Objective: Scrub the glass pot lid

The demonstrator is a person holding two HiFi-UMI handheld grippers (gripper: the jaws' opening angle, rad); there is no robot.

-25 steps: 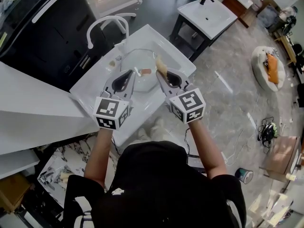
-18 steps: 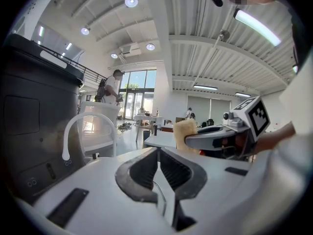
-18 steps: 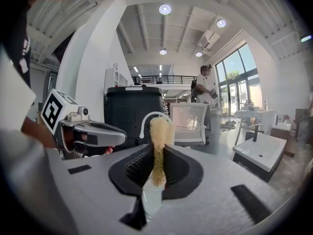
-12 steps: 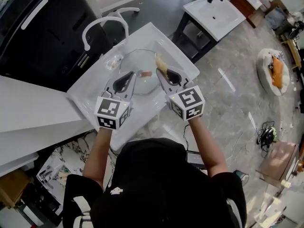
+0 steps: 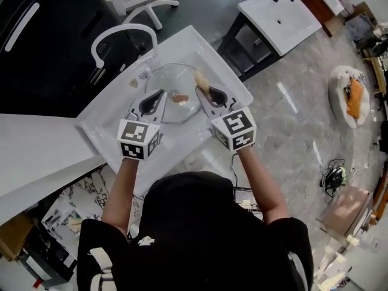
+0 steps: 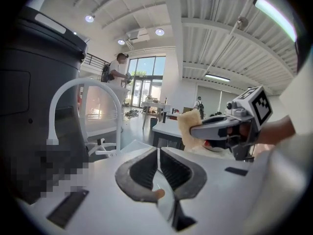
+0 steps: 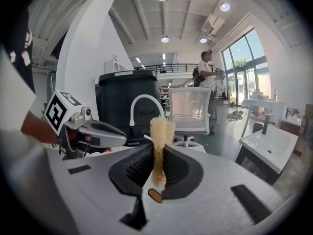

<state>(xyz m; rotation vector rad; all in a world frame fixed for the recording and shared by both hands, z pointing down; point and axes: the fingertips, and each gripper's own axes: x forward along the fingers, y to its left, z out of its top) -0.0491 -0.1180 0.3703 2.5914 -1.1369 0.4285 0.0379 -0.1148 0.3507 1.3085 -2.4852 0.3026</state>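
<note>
A round glass pot lid [image 5: 165, 77] with a brown knob [image 5: 180, 97] lies in the white sink [image 5: 203, 47]. My left gripper [image 5: 162, 93] hangs over the lid's left part. In the left gripper view its jaws [image 6: 158, 151] are shut with nothing seen between the pads, and glass and the knob [image 6: 157, 194] show below them. Whether it touches the lid I cannot tell. My right gripper [image 5: 203, 90] is shut on a yellow sponge [image 5: 199, 78] over the lid's right edge. The sponge [image 7: 159, 131] sticks up past the fingertips.
A white arched faucet [image 5: 121, 32] stands at the sink's far left. Small items [image 5: 139, 77] lie in the sink near it. A black cabinet [image 5: 48, 53] is behind, and a second white sink stand [image 5: 279, 20] at the far right. A person [image 7: 205, 67] stands far off by windows.
Both grippers have sunk together toward the lid and sink, side by side. The sponge stays clamped in the right gripper and the left jaws stay shut.
</note>
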